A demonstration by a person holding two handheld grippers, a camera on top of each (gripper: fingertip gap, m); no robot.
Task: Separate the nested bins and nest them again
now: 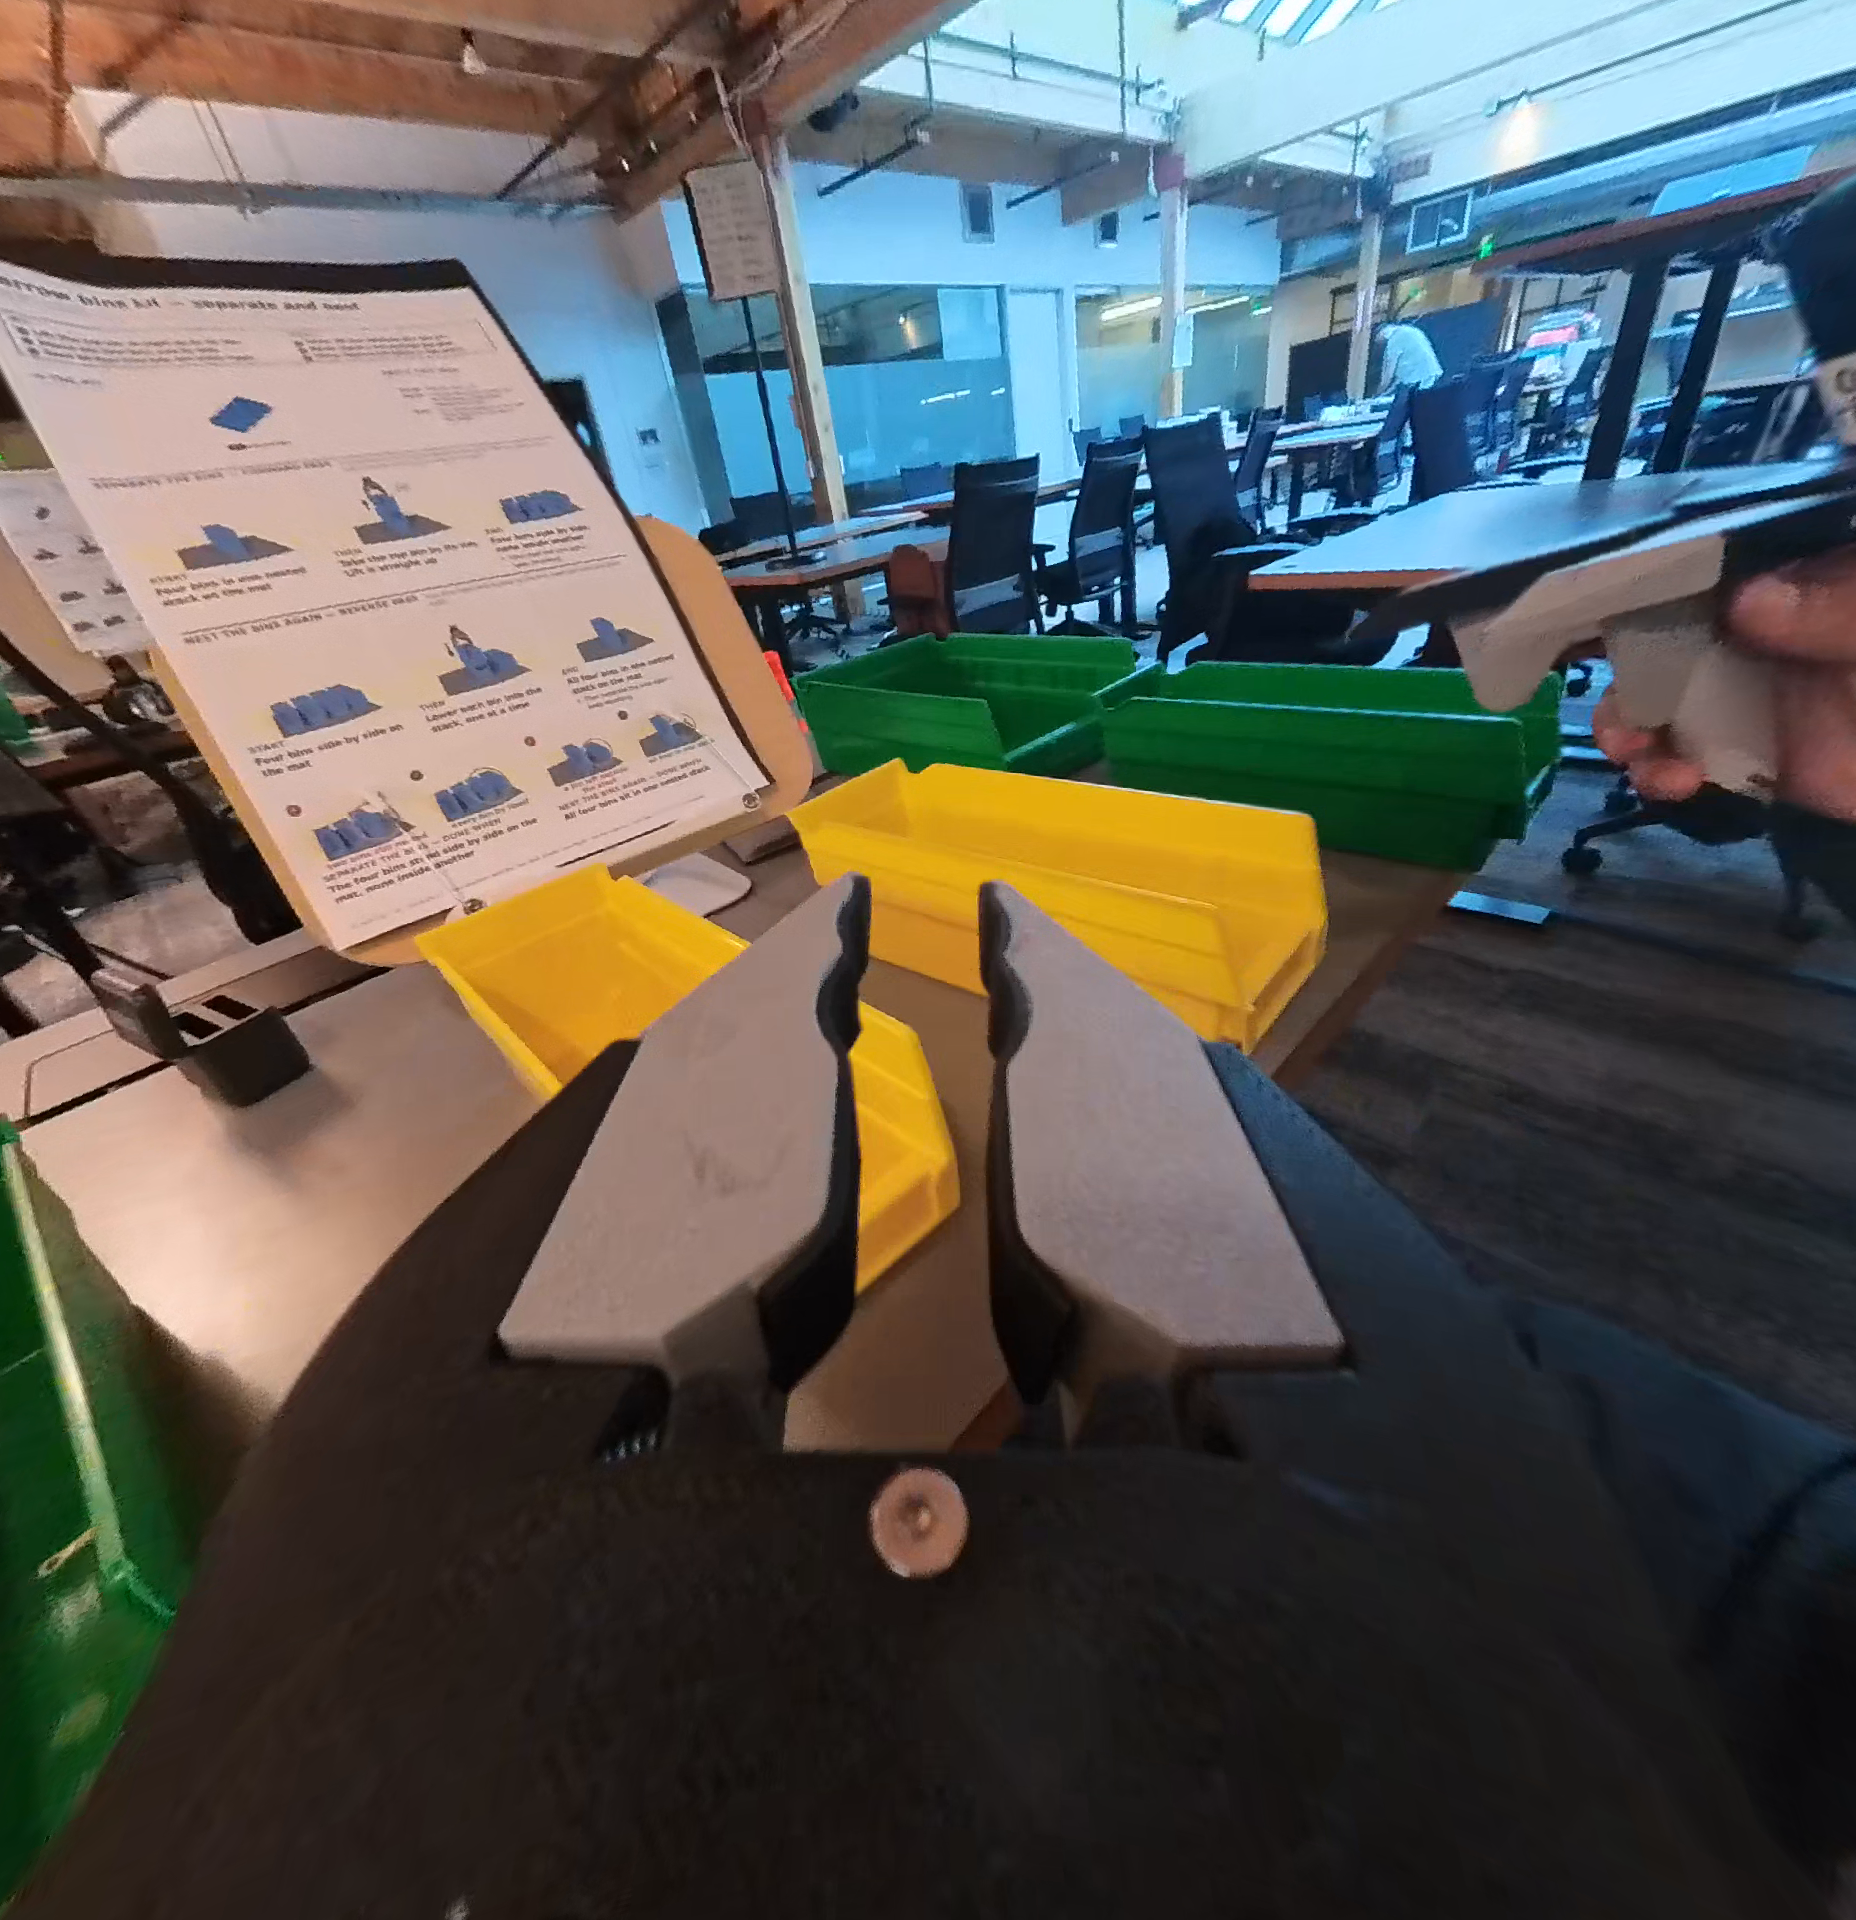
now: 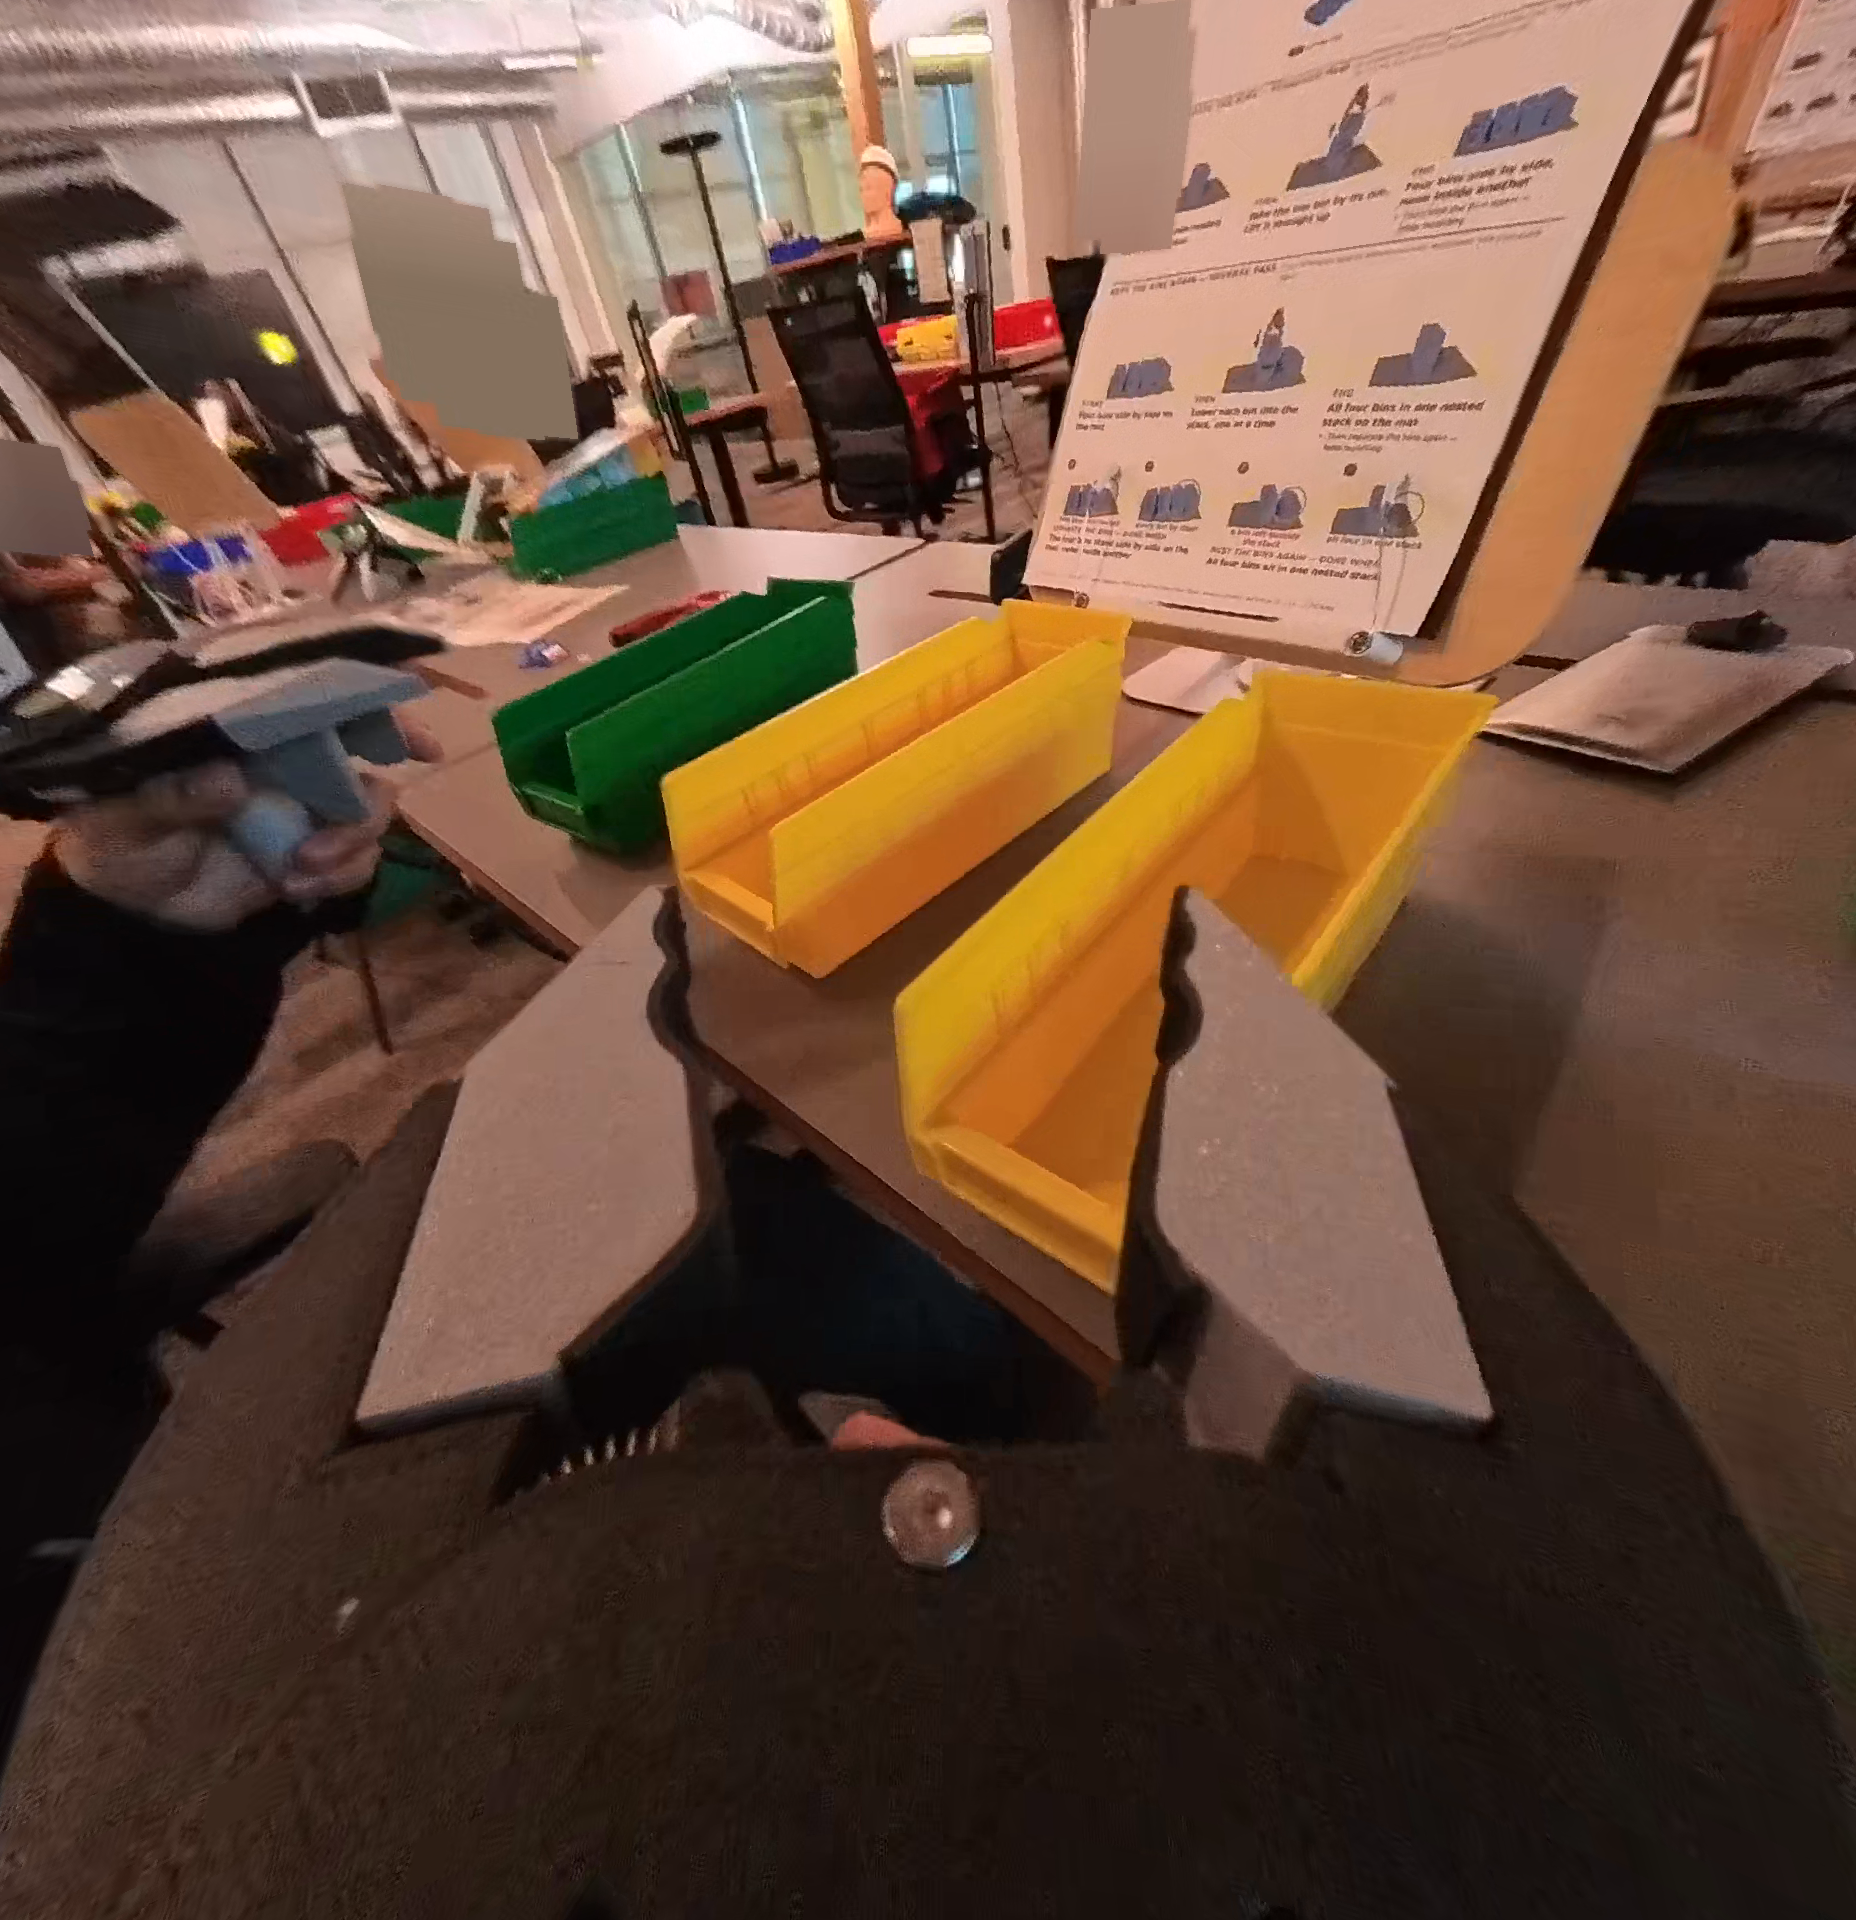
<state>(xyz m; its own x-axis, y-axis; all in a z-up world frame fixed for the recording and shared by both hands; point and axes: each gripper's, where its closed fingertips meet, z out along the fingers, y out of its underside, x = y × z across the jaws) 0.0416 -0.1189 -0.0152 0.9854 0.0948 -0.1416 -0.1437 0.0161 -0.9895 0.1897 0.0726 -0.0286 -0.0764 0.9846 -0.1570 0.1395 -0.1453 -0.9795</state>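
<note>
Bins stand separated in a row on the grey table, none nested. In the right wrist view, going left to right: the left gripper, held in a hand off the table's left edge, sits in the air touching nothing; its own view shows its jaws parted by a narrow gap with nothing between them. Next comes a green bin by the left edge, then a yellow bin just beside it, then a second yellow bin close to the near edge. All three lie parallel, apart from one another, open side up. Right gripper hovers above the near edge with jaws spread wide, empty; its right finger overlaps the near yellow bin's front corner in the picture, contact cannot be told. Instruction sheet leans on a wooden stand at the table's far side, behind the bins. A second green bin shows in the left wrist view, beside the first.
</note>
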